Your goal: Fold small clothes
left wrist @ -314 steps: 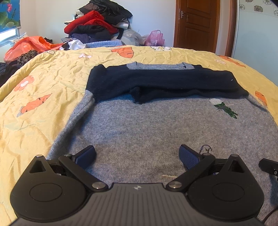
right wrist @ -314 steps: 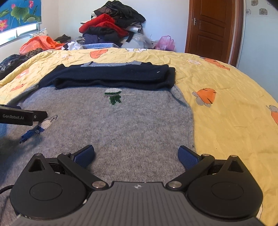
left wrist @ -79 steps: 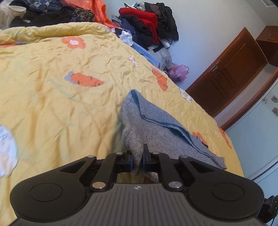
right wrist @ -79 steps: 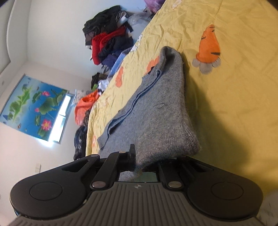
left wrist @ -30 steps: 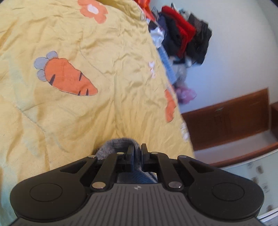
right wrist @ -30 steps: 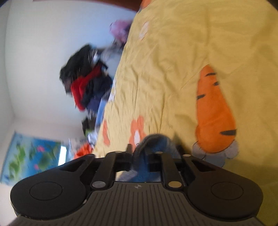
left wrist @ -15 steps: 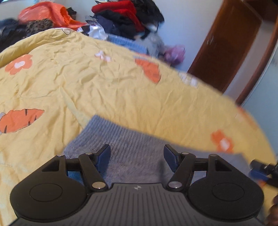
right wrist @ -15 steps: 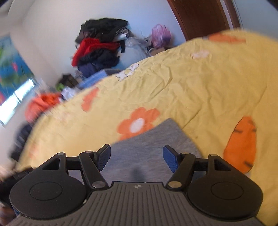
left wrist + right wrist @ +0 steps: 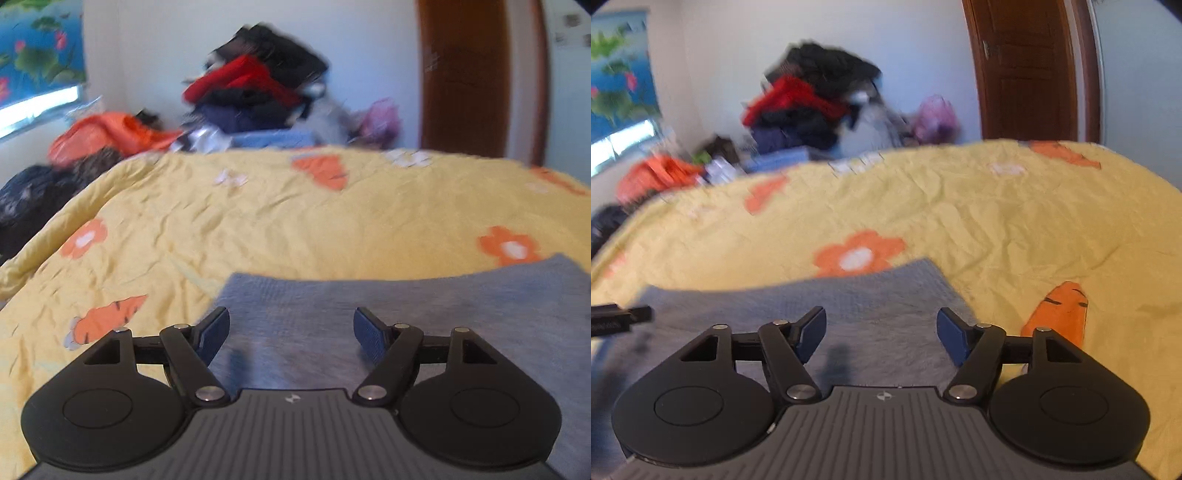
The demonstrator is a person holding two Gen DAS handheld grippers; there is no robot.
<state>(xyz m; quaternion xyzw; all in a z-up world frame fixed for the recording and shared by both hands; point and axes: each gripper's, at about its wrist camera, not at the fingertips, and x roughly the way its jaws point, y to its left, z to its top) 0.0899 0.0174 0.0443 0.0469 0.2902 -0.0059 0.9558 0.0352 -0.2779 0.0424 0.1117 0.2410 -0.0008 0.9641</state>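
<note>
A folded grey knit sweater [image 9: 424,299] lies flat on the yellow bedspread [image 9: 295,221], its far fold edge running across the left wrist view. My left gripper [image 9: 291,332] hovers over the sweater's left part, jaws still opening, nothing between them. In the right wrist view the same sweater [image 9: 820,299] fills the lower left, its right corner near an orange flower print. My right gripper [image 9: 881,332] is over that right end, jaws opening too, with no cloth pinched. The tip of the left gripper [image 9: 620,317] shows at the left edge there.
A pile of red, black and dark blue clothes [image 9: 258,96] is stacked beyond the bed's far edge, with an orange bag [image 9: 107,136] to its left. A brown wooden door [image 9: 465,77] stands at the back right. Carrot and flower prints dot the bedspread.
Both grippers were shut on the sweater's edge and rolled on their sides a second ago. They have let go, rolled level and drawn back; the sweater now lies flat on the bed.
</note>
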